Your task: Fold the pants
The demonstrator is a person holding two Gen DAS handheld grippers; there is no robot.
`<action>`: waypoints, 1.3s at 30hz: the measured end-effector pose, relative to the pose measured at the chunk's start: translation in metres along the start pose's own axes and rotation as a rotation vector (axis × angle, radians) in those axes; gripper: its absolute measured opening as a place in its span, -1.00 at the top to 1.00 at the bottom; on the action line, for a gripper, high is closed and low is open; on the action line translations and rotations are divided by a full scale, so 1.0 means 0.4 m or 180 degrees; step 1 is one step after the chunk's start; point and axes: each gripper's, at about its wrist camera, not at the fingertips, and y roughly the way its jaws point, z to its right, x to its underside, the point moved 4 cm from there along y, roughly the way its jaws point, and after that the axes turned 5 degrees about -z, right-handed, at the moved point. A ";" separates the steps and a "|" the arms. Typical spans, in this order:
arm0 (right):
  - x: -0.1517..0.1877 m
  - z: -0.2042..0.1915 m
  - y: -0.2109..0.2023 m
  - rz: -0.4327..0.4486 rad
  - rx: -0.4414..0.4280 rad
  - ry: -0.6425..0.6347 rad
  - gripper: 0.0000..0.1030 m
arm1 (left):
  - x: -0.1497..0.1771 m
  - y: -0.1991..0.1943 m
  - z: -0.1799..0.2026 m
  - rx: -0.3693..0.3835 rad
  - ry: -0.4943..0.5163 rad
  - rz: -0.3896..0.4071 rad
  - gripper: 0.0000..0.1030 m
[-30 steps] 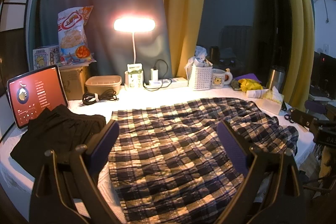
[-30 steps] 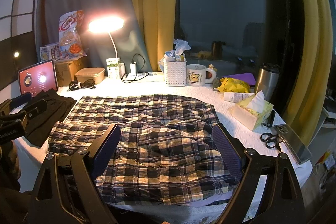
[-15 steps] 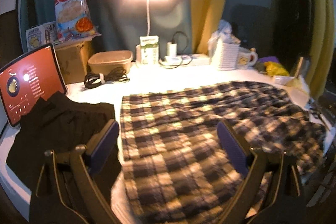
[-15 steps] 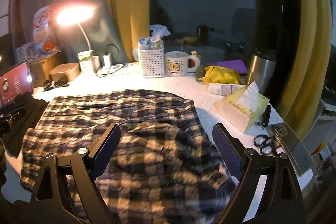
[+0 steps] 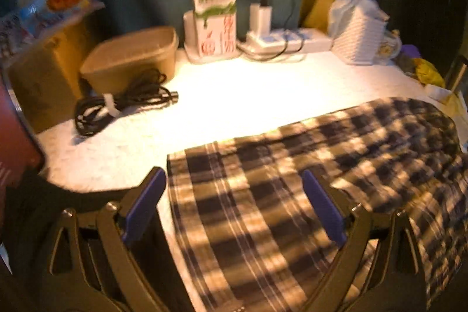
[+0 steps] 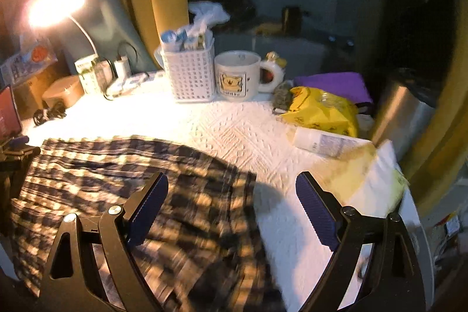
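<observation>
1. We counted one pair of plaid pants, one black garment at the far left, one coiled black cable, one tan tub, one carton, one power strip, one white basket, one mug, one yellow bag, one lying bottle, one tissue pack and one steel flask.
2. We saw one lit lamp at the back left of the white-covered bench.
3. The pants were checked in dark blue, black and cream, with thin pale stripes. They lay spread across the near half of the bench, rumpled toward the right, with one straight edge facing the black garment.
4. In the right wrist view, their right end stopped short of the bottle and tissue pack, with bare bench cover between.
5. The left tool hung low over the pants' left end. Its fingers stood wide apart and held nothing: the left finger was over the bare strip beside the cloth's edge, the right finger over the plaid.
6. The right tool hung over the pants' right end, also wide apart and empty. Its left finger was above the cloth and its right finger above the white cover.
7. Both views were blurred, so we could not tell whether either tool touched the fabric.
</observation>
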 end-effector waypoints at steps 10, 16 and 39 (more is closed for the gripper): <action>-0.023 0.027 0.222 -0.0905 -0.0510 0.0090 -0.47 | -0.019 0.128 0.026 0.0039 0.0218 -0.0205 -0.84; 0.000 -0.009 0.234 -0.0886 -0.0563 -0.0088 0.09 | -0.018 0.108 0.047 0.0115 0.0285 -0.0106 -0.17; -0.300 0.028 0.100 0.0536 0.0050 0.0134 0.47 | -0.398 -0.061 0.087 0.0001 0.0542 0.0889 0.93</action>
